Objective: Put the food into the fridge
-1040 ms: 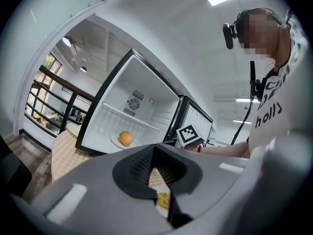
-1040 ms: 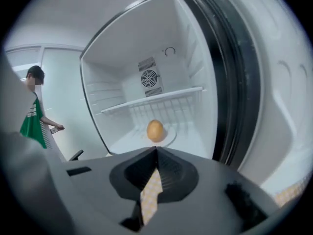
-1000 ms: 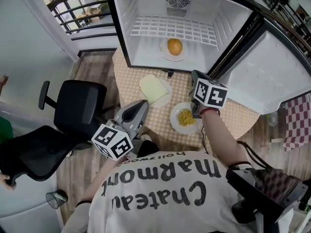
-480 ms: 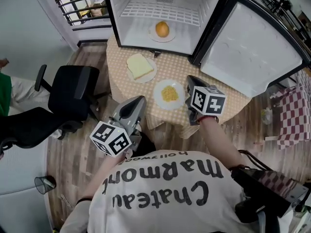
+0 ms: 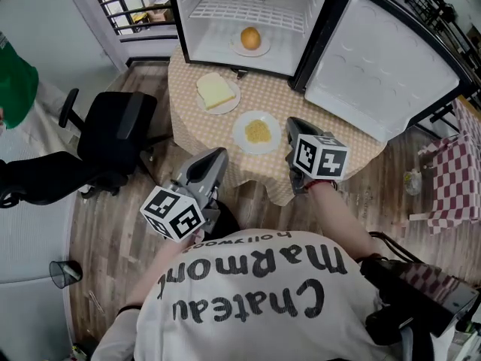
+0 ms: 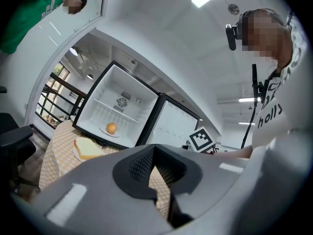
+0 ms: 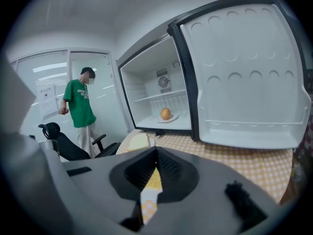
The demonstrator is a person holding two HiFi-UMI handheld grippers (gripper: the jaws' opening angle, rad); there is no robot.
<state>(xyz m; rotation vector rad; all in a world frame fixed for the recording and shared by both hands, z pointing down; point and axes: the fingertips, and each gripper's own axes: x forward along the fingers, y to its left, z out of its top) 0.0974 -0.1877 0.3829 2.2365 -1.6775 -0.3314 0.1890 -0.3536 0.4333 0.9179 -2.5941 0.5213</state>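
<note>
An orange [image 5: 250, 37] lies on a white plate inside the open fridge [image 5: 225, 21]. On the round checked table [image 5: 331, 119] in front of it stand a plate with a slice of bread [image 5: 215, 91] and a plate of yellow corn [image 5: 258, 131]. My left gripper [image 5: 216, 156] hangs off the table's near edge, shut and empty; its own view shows the bread [image 6: 88, 148] and the orange [image 6: 111, 128] far ahead. My right gripper [image 5: 293, 128] sits just right of the corn plate, shut with nothing in it. The corn [image 7: 153, 180] shows through its jaws.
The fridge door [image 5: 376, 59] stands swung open to the right over the table. A black office chair [image 5: 113, 138] is left of the table. A person in a green top [image 7: 80, 106] stands beyond it. A red checked cloth [image 5: 458, 149] is at far right.
I have backed away from the table: the fridge and plates sit farther off. The right gripper, beside the corn plate before, has drawn back towards the table's near edge.
</note>
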